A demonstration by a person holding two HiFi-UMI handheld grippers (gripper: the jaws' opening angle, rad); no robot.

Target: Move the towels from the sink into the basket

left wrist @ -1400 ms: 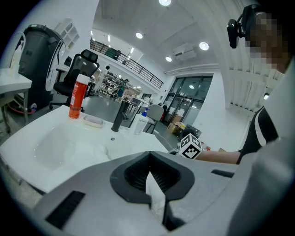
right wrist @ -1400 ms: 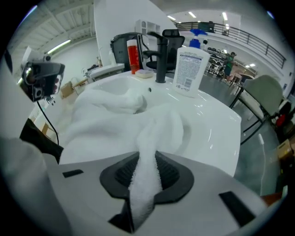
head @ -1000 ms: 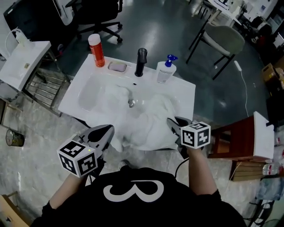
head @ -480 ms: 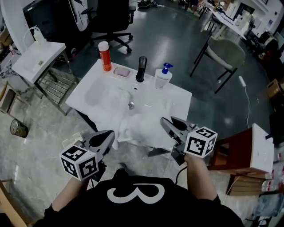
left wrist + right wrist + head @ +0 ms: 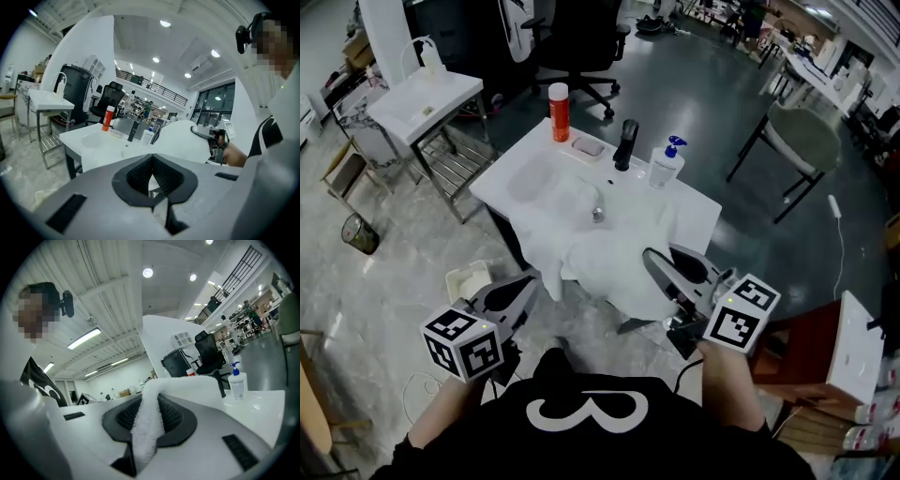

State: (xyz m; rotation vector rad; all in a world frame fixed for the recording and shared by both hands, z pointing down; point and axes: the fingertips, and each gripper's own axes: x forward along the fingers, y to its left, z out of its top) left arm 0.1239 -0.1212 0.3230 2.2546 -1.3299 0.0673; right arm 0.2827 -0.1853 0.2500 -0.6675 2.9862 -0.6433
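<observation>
The white sink (image 5: pixel 521 174) stands ahead of me with white towels (image 5: pixel 605 258) lying in it and hanging over its front edge. My right gripper (image 5: pixel 656 264) is shut on a fold of towel (image 5: pixel 147 427) that runs up between the jaws, in front of the sink's right side. The left gripper view shows the lifted towel (image 5: pixel 180 140) bulging beside the right gripper (image 5: pixel 208 133). My left gripper (image 5: pixel 523 289) hangs low at the left, off the sink, shut with nothing in it (image 5: pixel 151 159). A small white container (image 5: pixel 469 279) sits on the floor by it.
On the sink's back rim are an orange bottle (image 5: pixel 558 111), a pink soap dish (image 5: pixel 586 145), a black tap (image 5: pixel 625 143) and a pump bottle (image 5: pixel 666 164). A white side table (image 5: pixel 427 98) and a bin (image 5: pixel 358 232) stand left, a chair (image 5: pixel 802 141) and a brown cabinet (image 5: pixel 811 333) right.
I have backed away from the sink. The right gripper has drawn its towel up and towards me, off the sink's front edge. The left gripper has stayed low and shut.
</observation>
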